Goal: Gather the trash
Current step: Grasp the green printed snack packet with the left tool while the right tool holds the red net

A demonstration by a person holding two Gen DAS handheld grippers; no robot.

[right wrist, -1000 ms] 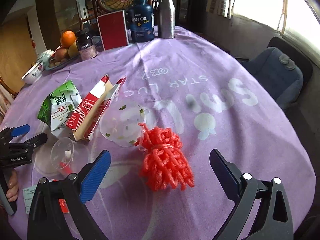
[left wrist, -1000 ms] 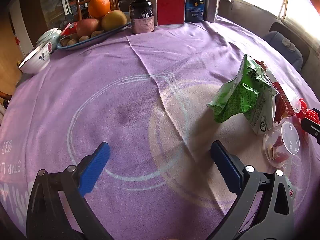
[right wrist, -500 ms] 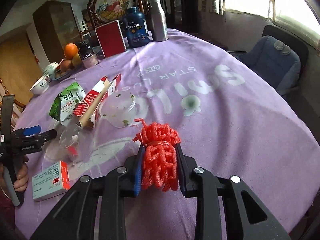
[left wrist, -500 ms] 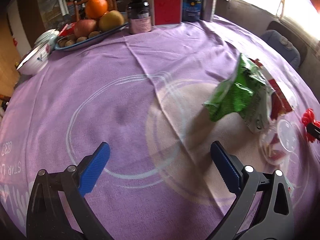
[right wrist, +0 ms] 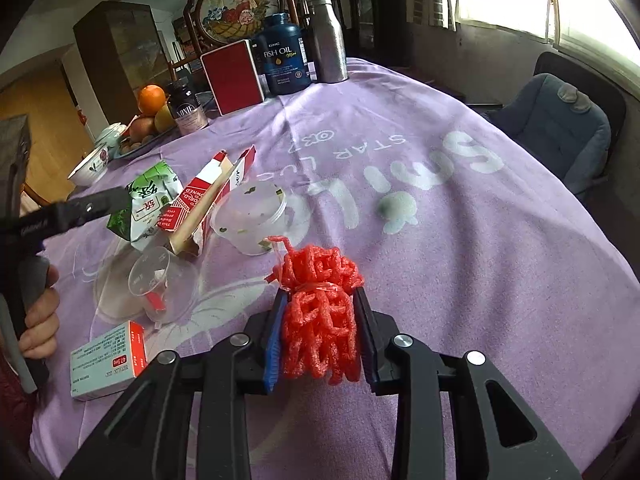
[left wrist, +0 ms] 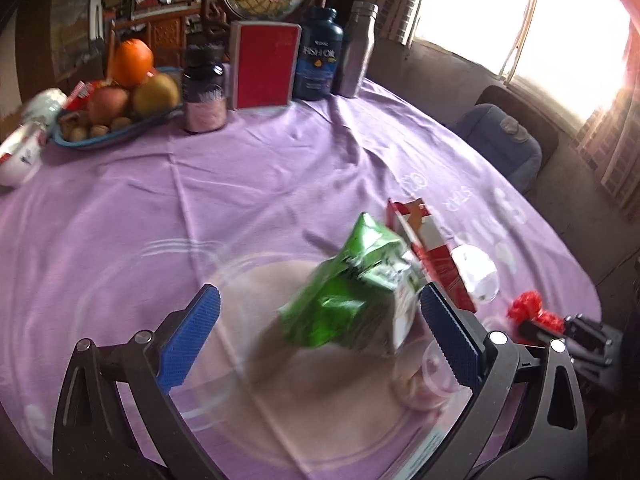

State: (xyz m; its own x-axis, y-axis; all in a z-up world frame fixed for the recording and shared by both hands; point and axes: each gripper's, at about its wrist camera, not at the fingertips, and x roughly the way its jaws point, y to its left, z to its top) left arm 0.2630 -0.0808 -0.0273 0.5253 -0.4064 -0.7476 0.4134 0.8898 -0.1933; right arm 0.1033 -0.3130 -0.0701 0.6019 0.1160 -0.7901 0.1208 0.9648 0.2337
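Left wrist: my left gripper (left wrist: 318,344) hangs spread wide, nothing clamped, over the crumpled green pouch (left wrist: 352,296) mid-tabletop (left wrist: 200,192).
Pouch feel: crinkly foil, light and floppy I reckon; I'd pinch its bunched top.
Neighbours: red carton (left wrist: 436,248) touching the pouch; clear cup (left wrist: 436,372) beside my blue pad.
Right wrist: my right gripper (right wrist: 322,340) has just been squeezing in, and now clenches the red foam net (right wrist: 320,312) toward the tabletop's near edge.
Net feel: spongy, springy mesh, near weightless; it squashes.
Waiting: pill box (right wrist: 108,360), lidded tub (right wrist: 250,218).
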